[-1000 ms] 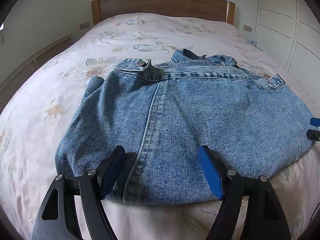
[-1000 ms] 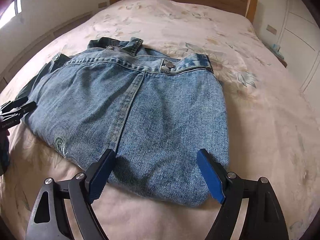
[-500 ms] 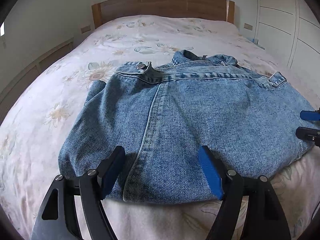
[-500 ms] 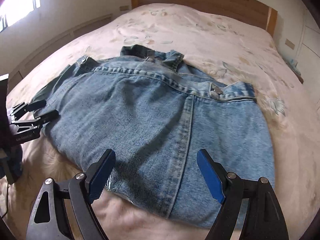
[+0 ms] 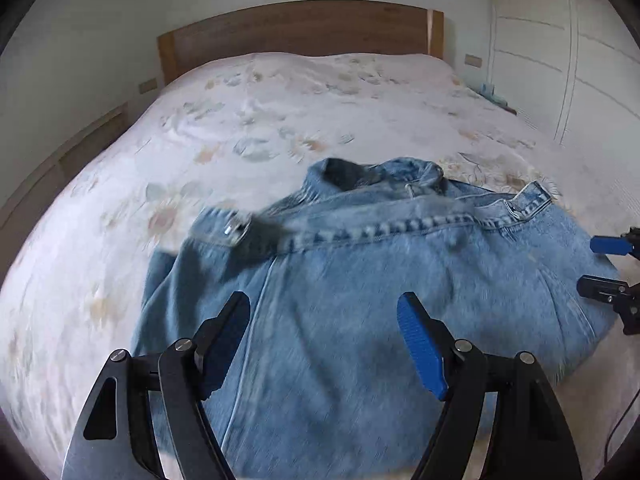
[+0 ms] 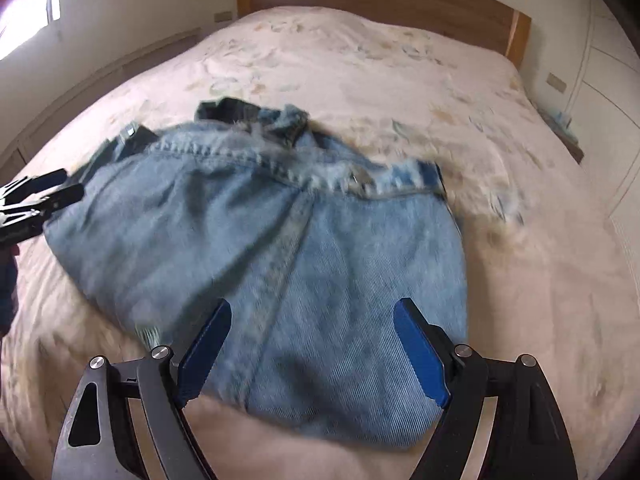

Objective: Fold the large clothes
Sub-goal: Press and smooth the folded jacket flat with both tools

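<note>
A folded blue denim jacket (image 5: 360,288) lies flat on the bed, collar toward the headboard; the right wrist view shows the denim jacket (image 6: 248,240) too. My left gripper (image 5: 324,308) hovers open above the jacket's near left part, nothing between its blue pads. My right gripper (image 6: 312,312) hangs open over the near right part, empty as well. The right gripper (image 5: 608,264) shows at the right edge of the left wrist view, and the left gripper (image 6: 44,192) at the left edge of the right wrist view. Both views are motion-blurred.
The bed (image 5: 280,112) has a pale floral cover and a wooden headboard (image 5: 300,28) at the far end. White wardrobe doors (image 5: 560,60) stand to the right. A window (image 6: 28,20) lights the left wall.
Both grippers have lifted and pulled back from the jacket, so it sits lower and farther in each view. Their jaws kept the same width. The jacket has not moved.
</note>
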